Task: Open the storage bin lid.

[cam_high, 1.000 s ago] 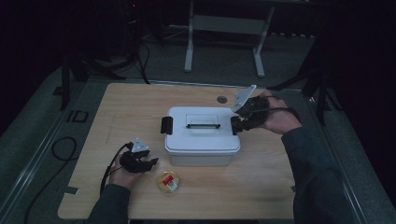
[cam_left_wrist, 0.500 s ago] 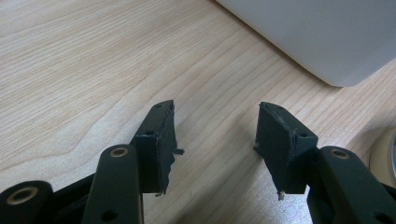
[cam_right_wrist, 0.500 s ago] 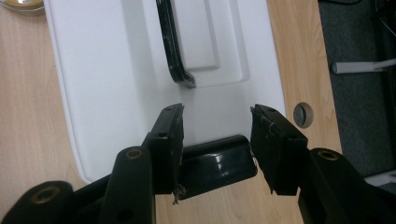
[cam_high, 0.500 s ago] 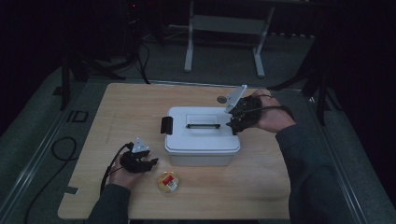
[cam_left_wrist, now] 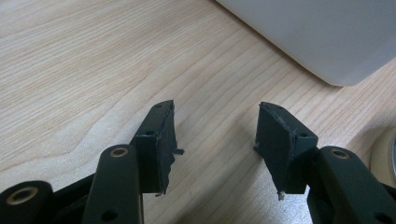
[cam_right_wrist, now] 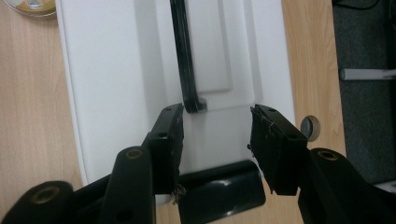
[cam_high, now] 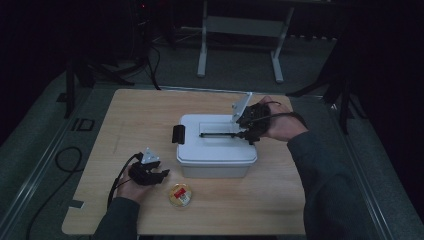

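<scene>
White storage box (cam_high: 216, 145) sits mid-table, long axis running left-right in the high view. Its black carry handle (cam_high: 220, 134) lies flat in the lid recess, parallel to that long axis, 1 end pointing at the right gripper (cam_high: 248, 134). Black latch (cam_high: 178, 134) on the box's left short end, another latch (cam_right_wrist: 219, 190) on the right short end, directly under the right gripper's jaws in the right gripper view.

Right gripper hovers over the right end of the lid, pointing along the handle toward the far latch. Jaws spread, nothing between the pads; the near handle end (cam_right_wrist: 192, 103) sits just ahead of the left-hand jaw tip in that view, whether touching I can't tell. Lid surface fills the gap between the jaws.

Left gripper (cam_high: 155, 175) rests low over the wood table (cam_high: 125, 115), down-left of the box, well apart from the right one. Jaws spread, bare wood between them (cam_left_wrist: 215, 140). Box corner (cam_left_wrist: 327, 42) lies ahead and to its right, not touching.

Small round tin (cam_high: 180, 194) with a red-yellow label lies just right of the left gripper, near the box's front wall.
</scene>
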`<move>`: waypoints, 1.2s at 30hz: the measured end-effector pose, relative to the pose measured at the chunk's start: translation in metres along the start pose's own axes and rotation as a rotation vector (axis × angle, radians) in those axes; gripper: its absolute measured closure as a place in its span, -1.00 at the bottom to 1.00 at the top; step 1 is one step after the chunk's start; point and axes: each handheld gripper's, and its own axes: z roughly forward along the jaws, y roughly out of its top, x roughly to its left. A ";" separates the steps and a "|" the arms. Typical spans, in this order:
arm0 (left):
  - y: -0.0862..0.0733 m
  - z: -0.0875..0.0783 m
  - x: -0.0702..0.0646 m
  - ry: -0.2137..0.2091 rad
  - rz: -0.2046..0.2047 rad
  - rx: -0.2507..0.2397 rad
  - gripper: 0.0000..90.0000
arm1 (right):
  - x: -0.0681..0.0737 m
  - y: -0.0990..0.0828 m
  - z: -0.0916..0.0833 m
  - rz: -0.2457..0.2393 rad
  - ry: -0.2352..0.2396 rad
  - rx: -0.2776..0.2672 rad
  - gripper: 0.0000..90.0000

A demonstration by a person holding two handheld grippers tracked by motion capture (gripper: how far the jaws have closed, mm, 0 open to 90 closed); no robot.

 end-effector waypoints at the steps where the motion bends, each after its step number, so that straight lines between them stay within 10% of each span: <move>1: 0.000 0.000 0.000 0.000 0.000 0.000 0.06 | 0.000 0.002 0.001 -0.005 0.002 0.001 0.19; 36: 0.000 0.000 0.000 -0.001 0.005 0.001 0.06 | 0.001 0.046 0.031 -0.068 0.087 0.072 0.24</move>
